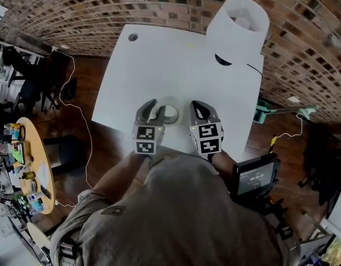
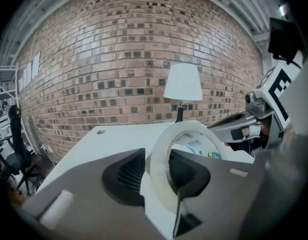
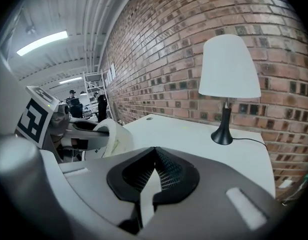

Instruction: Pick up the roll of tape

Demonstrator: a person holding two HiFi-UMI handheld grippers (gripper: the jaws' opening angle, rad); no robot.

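A roll of clear tape stands on edge between the jaws of my left gripper, whose pads press on its two sides. From the head view the tape and left gripper hang over the near part of the white table. My right gripper is just right of them, apart from the roll. Its jaws meet at the tips with nothing between them. In the right gripper view the tape shows at the left, held off the table top.
A white-shaded lamp on a black stem stands at the table's far right, its cord trailing right. A small round hole is at the far left corner. A brick wall runs behind. A cluttered round table is at the left, a screen at the right.
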